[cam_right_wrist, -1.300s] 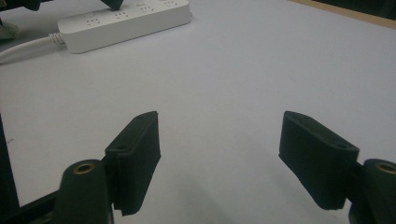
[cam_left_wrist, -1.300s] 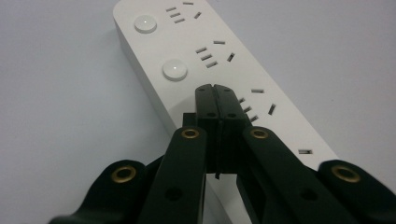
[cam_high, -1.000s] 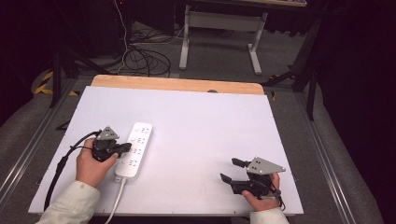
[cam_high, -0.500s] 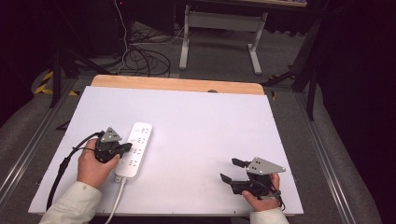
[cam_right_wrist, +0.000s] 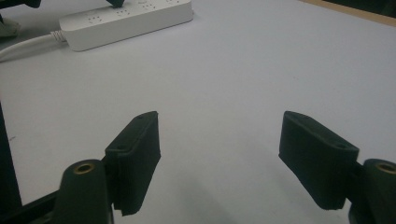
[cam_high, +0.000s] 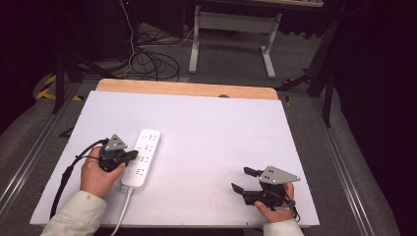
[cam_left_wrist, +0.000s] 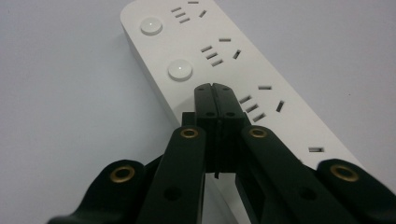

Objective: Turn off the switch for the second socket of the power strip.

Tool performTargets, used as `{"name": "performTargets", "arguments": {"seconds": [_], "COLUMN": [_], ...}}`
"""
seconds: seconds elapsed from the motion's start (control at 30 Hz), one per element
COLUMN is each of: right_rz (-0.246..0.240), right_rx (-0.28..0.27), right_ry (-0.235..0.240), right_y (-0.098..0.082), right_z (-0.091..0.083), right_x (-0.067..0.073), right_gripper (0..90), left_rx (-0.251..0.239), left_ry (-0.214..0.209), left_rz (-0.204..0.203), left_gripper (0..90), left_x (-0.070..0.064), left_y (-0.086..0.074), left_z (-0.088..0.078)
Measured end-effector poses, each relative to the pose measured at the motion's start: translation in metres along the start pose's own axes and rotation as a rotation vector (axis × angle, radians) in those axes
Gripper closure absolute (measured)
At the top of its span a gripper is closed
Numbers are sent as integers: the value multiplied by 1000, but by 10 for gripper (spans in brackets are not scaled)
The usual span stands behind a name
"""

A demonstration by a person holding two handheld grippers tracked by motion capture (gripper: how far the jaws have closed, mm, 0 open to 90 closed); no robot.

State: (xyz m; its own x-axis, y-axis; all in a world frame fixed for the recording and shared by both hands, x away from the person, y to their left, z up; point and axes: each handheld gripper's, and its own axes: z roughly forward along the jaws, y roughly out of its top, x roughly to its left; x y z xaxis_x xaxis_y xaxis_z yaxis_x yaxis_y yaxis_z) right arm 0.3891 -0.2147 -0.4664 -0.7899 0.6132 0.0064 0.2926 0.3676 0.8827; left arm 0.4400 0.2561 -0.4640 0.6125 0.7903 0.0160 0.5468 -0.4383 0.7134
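Power strip (cam_high: pixel 140 158) lies flat on the white table (cam_high: pixel 206 128), toward its near left part, its long body running away from the person and its white cord (cam_high: pixel 123 209) leaving the near end toward the table's front edge. Left gripper (cam_high: pixel 129 156) sits at the strip's left side, held by the left hand (cam_high: pixel 98 173), with its two black jaws pressed together and nothing between them; in the left gripper view the joined tips (cam_left_wrist: pixel 215 95) rest over the strip's top face, just past the second round button (cam_left_wrist: pixel 180 70) and beside a group of socket slots. Whether the tips actually touch the plastic cannot be told. Right gripper (cam_high: pixel 241 179) lies well apart from the strip, near the table's front right corner, jaws pointing toward the strip; its pads (cam_right_wrist: pixel 135 154) stand wide apart over bare table.
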Motion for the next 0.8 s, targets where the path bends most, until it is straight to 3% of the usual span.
{"name": "performTargets", "arguments": {"seconds": [0.5, 0.77, 0.8], "right_rz": [4, 7, 4], "right_rx": [9, 9, 9], "right_ry": [3, 2, 2], "right_y": [0, 0, -1], "right_z": [2, 2, 2], "right_x": [0, 0, 0], "right_gripper": [299, 299, 299], "left_rx": [16, 30, 27], "left_ry": [-19, -2, -21], "left_rz": [-6, 7, 1], "left_gripper": [900, 900, 900], "left_x": [2, 2, 1], "left_y": [0, 2, 1], "left_z": [-3, -3, 0]}}
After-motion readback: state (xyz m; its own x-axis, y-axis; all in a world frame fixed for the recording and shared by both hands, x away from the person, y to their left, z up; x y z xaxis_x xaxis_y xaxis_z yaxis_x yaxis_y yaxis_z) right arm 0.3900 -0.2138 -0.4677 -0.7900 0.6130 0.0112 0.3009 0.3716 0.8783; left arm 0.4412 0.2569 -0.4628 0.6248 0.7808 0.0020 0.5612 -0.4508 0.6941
